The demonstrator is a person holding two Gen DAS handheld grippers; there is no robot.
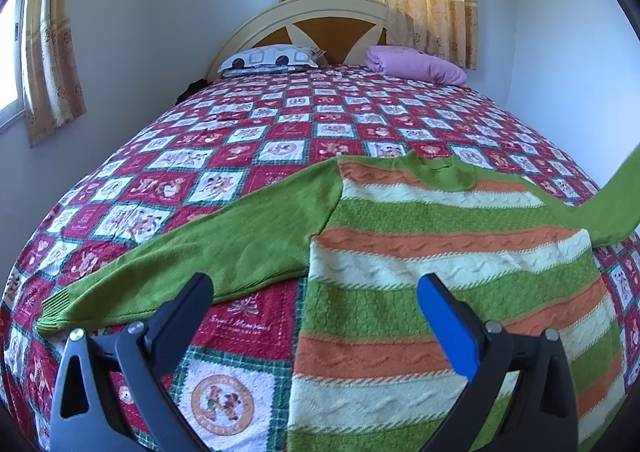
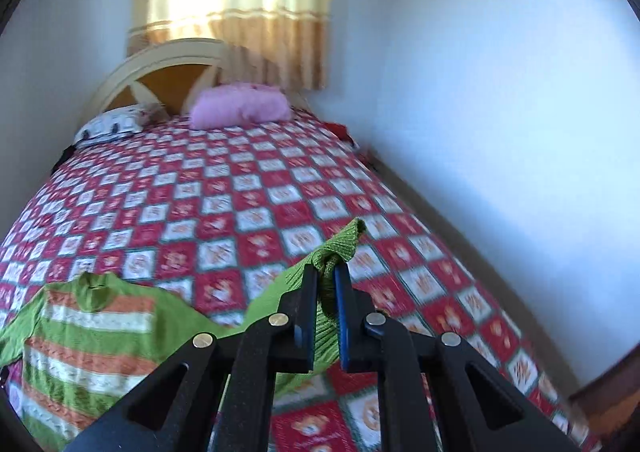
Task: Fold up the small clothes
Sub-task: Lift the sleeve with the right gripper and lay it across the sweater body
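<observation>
While the sleeve is pinched by the right tongs, it should be laid flat across the sweater; the left tongs are spread, empty.

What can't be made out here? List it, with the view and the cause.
- Sweater hem: left wrist view, cut off by the bottom edge and the open left gripper.
- Right sleeve where it is pinched: right wrist view, hidden between the fingers of the right gripper.
- Quilt pictures: right wrist view, motion blur.
- Dark thing beside the pillow: left wrist view, too small.
</observation>
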